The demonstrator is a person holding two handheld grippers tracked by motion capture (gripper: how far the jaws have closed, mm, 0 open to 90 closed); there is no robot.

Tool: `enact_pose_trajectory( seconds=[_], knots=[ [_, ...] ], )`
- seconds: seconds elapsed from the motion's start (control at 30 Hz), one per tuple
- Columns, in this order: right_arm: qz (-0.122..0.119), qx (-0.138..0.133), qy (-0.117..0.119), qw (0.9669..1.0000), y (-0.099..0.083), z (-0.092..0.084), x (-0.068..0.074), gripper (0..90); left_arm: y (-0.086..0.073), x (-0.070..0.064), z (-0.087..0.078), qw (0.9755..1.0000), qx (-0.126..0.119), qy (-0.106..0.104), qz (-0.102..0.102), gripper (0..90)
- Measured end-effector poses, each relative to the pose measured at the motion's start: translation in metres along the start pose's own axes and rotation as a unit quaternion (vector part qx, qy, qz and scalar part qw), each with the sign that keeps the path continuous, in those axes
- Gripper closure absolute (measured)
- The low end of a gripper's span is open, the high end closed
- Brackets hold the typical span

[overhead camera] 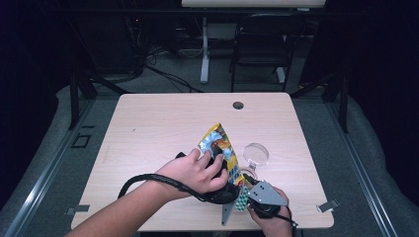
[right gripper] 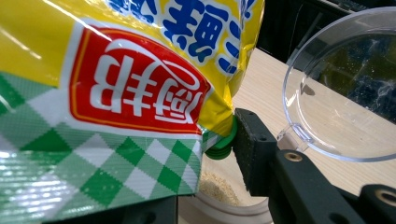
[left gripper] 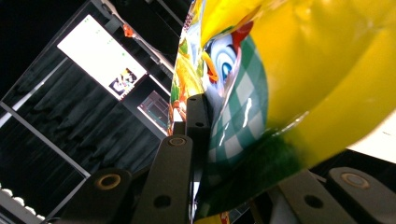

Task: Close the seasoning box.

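My left claw (left gripper: 233,154) clamps glossy yellow pouch (overhead camera: 221,148), green-white check band, red logo; right claw (right gripper: 205,186) grips its lower end near clear cup (overhead camera: 256,154) on tabletop (overhead camera: 148,123).

bag: yellow, green-checked pouch (left gripper: 280,88) filling the frame, bulging between the jaws
left claw (left gripper: 243,154): pressing on the pouch
background: lit screen (left gripper: 100,56) glowing
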State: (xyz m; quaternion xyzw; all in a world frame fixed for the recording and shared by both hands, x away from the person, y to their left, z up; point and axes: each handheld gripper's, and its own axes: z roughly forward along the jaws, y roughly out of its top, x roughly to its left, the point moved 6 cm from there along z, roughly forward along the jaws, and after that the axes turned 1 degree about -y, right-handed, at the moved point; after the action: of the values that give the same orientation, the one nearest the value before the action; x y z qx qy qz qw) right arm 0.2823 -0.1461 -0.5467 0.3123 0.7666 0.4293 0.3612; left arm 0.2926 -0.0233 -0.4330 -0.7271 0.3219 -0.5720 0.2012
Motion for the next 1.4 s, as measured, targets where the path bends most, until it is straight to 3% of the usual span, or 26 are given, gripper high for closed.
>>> enact_pose_trajectory(
  seconds=[0.33,0.6,1.4],
  knots=[
    [-0.018,-0.002,-0.002,0.9998,-0.0004,0.0000,0.0007,70.5,-0.0005,0.0008,0.0001,0.9999,-0.006,-0.011,-0.007,84.6],
    [-0.018,-0.002,-0.004,0.9998,-0.0020,-0.0007,0.0007,69.6,0.0001,-0.0028,0.0017,0.9995,-0.013,-0.024,-0.014,84.7],
    [-0.018,-0.012,-0.018,0.9996,-0.0002,-0.0063,-0.0017,65.4,-0.0004,0.0004,0.0020,0.9991,-0.015,-0.035,-0.021,85.9]
  ],
)
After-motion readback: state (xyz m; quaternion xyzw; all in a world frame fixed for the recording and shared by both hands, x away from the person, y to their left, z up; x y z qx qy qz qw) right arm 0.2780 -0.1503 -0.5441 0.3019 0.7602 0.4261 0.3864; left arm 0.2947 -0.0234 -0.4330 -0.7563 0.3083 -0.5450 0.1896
